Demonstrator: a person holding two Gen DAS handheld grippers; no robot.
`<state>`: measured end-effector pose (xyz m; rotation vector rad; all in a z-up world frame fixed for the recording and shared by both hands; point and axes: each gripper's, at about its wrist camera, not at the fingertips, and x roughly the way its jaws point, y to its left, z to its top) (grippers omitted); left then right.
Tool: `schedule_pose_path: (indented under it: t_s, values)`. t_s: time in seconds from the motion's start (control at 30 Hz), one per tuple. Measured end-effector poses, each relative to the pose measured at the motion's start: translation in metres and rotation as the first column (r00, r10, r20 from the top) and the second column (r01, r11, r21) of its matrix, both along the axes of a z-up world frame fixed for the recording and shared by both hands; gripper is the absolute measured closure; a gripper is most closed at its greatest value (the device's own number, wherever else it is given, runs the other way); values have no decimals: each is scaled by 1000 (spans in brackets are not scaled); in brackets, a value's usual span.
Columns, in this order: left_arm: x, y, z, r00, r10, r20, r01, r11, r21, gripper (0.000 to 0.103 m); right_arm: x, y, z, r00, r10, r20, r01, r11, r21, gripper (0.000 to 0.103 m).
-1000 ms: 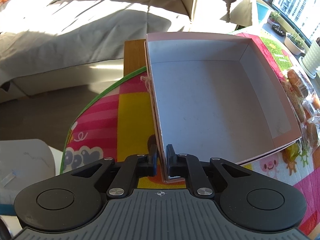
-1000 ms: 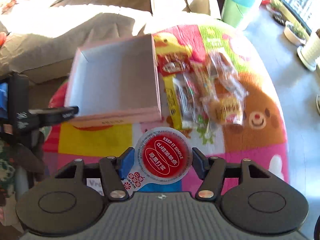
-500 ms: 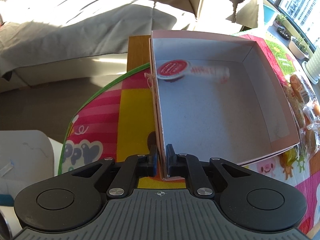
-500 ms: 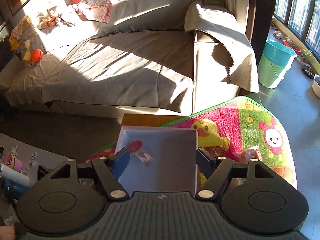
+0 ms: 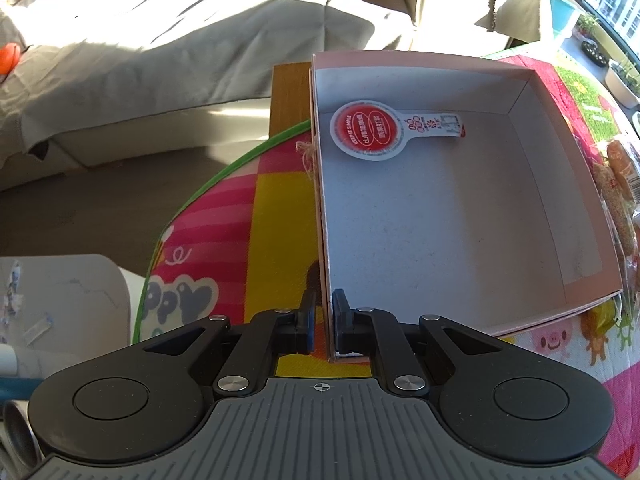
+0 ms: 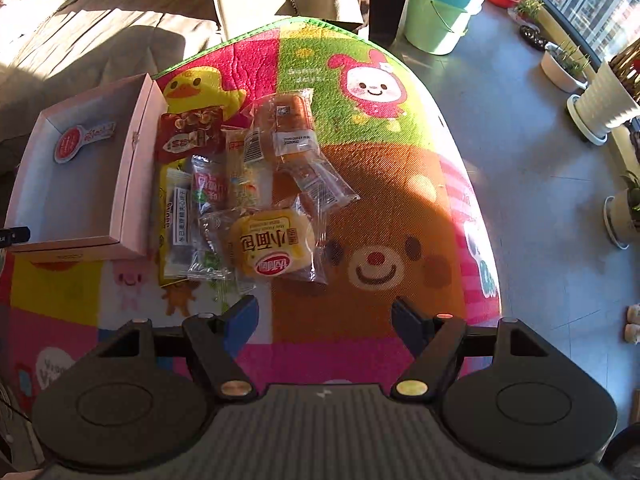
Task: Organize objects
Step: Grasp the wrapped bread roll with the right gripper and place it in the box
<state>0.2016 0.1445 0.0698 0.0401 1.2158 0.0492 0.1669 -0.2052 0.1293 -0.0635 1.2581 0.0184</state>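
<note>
Right wrist view: the red-lidded sachet (image 6: 82,139) now lies inside the pink box (image 6: 132,184), dropped by the right gripper (image 6: 324,320), fingers newly spread and empty; left gripper (image 5: 322,320) pinches the box wall; snack packets (image 6: 248,192) remain beside it on the counter.

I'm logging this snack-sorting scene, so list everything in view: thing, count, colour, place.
box: one, pink, white inside, on the mat's left part
round-headed packet: one, red and white, lying in the box
snack packets: a pile, count unclear, mixed colours, right of the box
mat: one, multicoloured cartoon print
buckets: two stacked, blue and green, on the floor
left gripper: black, shut on the box wall
right gripper: black, open, empty, above the mat
</note>
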Motion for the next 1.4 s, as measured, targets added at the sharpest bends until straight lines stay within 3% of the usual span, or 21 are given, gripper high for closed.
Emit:
schedule_pose_path:
  t_s: [0.27, 0.5, 0.53, 0.6, 0.63, 0.73, 1.03, 1.27, 1.4]
  values:
    - [0, -4, 1, 999, 38, 0, -38, 999, 27, 93, 93, 14, -16, 988, 126, 91, -129, 991, 22, 19]
    - [2, -6, -2, 999, 47, 4, -47, 998, 37, 93, 164, 29, -54, 994, 102, 33, -103, 995, 3, 19]
    - [2, -6, -2, 999, 45, 4, -46, 998, 38, 93, 168, 28, -58, 995, 94, 20, -94, 996, 9, 19]
    - [2, -6, -1, 999, 46, 6, -46, 998, 37, 93, 171, 26, -62, 996, 90, 2, -90, 995, 40, 33]
    - [1, -6, 0, 999, 46, 8, -47, 998, 35, 93, 169, 26, -61, 995, 97, -4, -97, 994, 60, 50]
    - [-1, -6, 0, 999, 41, 2, -41, 999, 33, 93, 155, 28, -50, 993, 115, 7, -115, 992, 54, 55]
    - [-3, -3, 1, 1000, -10, 11, 10, 1000, 11, 93, 61, 22, 9, 996, 78, 49, -83, 991, 102, 56]
    - [-3, 2, -2, 999, -42, 21, 43, 999, -17, 93, -29, 46, 35, 997, 26, -76, -14, 988, 153, 56]
    - [-4, 8, -4, 1000, -6, 24, 7, 998, -63, 93, -68, 81, 48, 993, 52, -105, -33, 985, 170, 56]
